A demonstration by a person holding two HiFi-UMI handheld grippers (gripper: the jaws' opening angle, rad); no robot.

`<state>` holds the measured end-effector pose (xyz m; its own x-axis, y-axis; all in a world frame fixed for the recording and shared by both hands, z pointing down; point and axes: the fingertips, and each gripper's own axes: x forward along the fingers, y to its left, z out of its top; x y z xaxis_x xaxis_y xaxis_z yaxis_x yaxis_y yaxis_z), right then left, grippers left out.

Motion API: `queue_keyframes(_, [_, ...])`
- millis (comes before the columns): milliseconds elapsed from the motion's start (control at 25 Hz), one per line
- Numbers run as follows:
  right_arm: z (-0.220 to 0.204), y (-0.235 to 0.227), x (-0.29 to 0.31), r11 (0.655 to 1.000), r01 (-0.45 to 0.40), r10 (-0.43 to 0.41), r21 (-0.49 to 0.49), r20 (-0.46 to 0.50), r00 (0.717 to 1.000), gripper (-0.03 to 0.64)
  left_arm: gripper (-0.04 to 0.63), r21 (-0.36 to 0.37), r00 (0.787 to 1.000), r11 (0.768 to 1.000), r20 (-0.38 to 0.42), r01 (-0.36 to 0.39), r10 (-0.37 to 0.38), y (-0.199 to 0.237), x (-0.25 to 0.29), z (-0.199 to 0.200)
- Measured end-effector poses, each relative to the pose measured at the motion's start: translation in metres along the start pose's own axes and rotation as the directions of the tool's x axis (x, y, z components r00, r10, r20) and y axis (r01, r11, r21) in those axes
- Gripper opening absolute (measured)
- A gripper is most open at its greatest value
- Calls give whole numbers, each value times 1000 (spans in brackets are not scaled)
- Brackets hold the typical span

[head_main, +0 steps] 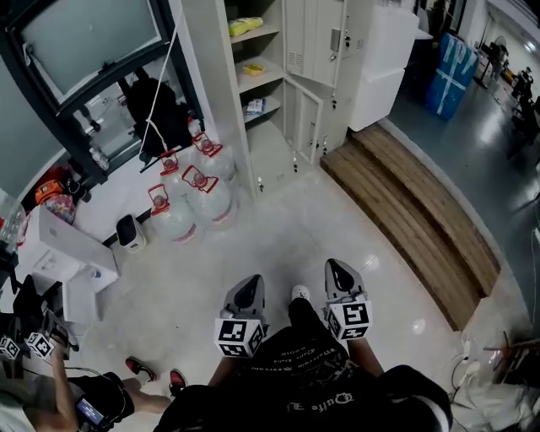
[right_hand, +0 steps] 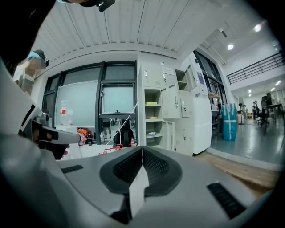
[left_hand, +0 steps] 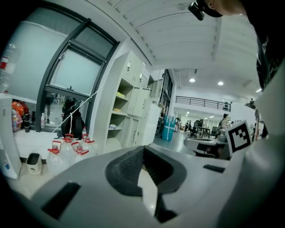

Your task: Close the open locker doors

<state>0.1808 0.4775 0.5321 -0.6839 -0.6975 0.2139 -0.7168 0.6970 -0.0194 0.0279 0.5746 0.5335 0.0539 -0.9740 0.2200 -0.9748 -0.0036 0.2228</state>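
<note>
The left gripper [head_main: 246,293] has its jaws pressed together, empty. Well ahead stand the open locker doors [head_main: 308,118], and the right gripper [head_main: 340,273] is likewise closed on nothing. The thin metal doors likely swing lightly, so push at the free edge.

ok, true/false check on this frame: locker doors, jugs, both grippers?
1. The locker doors stand open. True.
2. The water jugs sit on the wooden step. False: they stand on the floor left of the lockers; the wooden step is to the right.
3. The right gripper is shut with nothing in it. True.
4. The left gripper touches a locker door. False: it is held near the person's body, well short of the lockers.
5. The open shelves are bare. False: a yellow item lies on the top one, with more items on the shelves below.
</note>
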Motion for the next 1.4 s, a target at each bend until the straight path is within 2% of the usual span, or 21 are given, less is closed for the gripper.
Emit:
queue_keyframes(200, [30, -50, 79, 998, -58, 58, -6, 6, 998, 6, 8, -5, 998, 999, 19, -53, 53, 13, 76, 35])
queue_keyframes(480, [52, -111, 166, 990, -136, 136, 38, 16, 991, 6, 8, -23, 988, 987, -13, -157, 156, 29, 163, 55])
queue_keyframes(600, [55, -129, 193, 983, -178, 177, 42, 7, 984, 6, 8, -40, 984, 984, -15, -176, 175, 30, 195, 59])
queue_keyframes(800, [51, -157, 220, 981, -177, 178, 74, -7, 984, 6, 8, -43, 985, 985, -13, -170, 169, 27, 236, 62])
queue_keyframes(1080, [38, -165, 229, 978, -164, 170, 132, -37, 985, 6, 8, -32, 990, 990, -38, -135, 133, 24, 266, 58])
queue_keyframes(1240, [37, -172, 242, 980, -147, 154, 136, -41, 987, 6, 8, -26, 992, 993, -40, -117, 116, 37, 287, 57])
queue_keyframes(1400, [36, -184, 264, 985, -94, 101, 144, -41, 994, 6, 8, -20, 995, 995, -32, -94, 93, 60, 315, 63])
